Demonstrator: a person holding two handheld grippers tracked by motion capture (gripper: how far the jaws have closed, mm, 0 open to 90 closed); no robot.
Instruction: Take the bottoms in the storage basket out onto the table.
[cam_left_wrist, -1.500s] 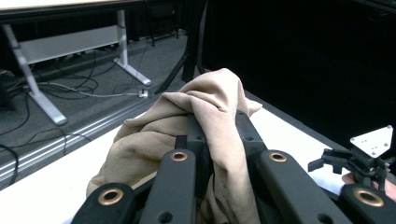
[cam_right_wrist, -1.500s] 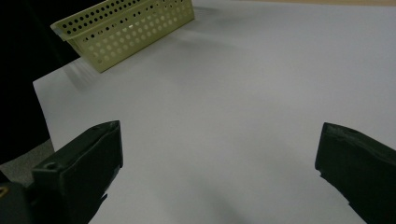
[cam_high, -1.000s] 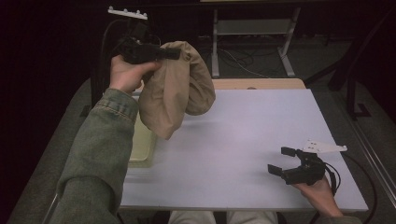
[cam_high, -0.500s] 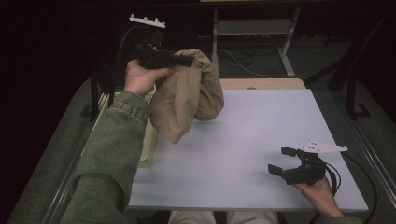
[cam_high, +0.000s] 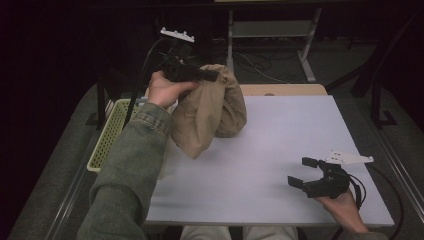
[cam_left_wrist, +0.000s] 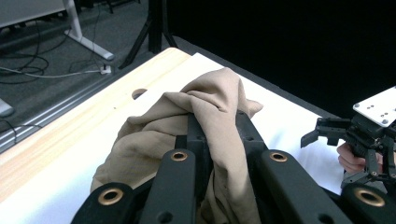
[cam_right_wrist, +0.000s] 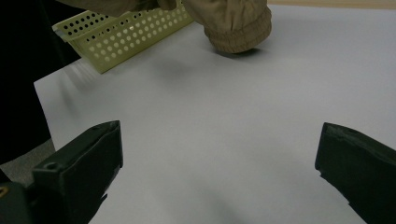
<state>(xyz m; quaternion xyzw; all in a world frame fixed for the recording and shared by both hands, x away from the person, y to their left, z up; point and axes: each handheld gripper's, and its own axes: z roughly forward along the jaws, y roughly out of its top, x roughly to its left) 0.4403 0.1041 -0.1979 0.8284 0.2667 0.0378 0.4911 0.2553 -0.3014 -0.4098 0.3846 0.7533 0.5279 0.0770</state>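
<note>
We held the soft tan fabric garment (cam_high: 210, 112) above the white table (cam_high: 280, 150) in our left gripper (cam_high: 192, 74), jaws clamped on a bunched fold; our right gripper (cam_high: 306, 175) rested wide apart, empty. We judged the cloth light and limp; a gathered fold gave the surest hold.

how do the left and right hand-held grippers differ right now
The left hand-held gripper is shut on the tan fabric garment; the right hand-held gripper is open and holds nothing. The left one is raised above the white table with the garment hanging from it; the right one sits low near the table's front right edge. Both are black, carry a pale top plate and trail a cable.
</note>
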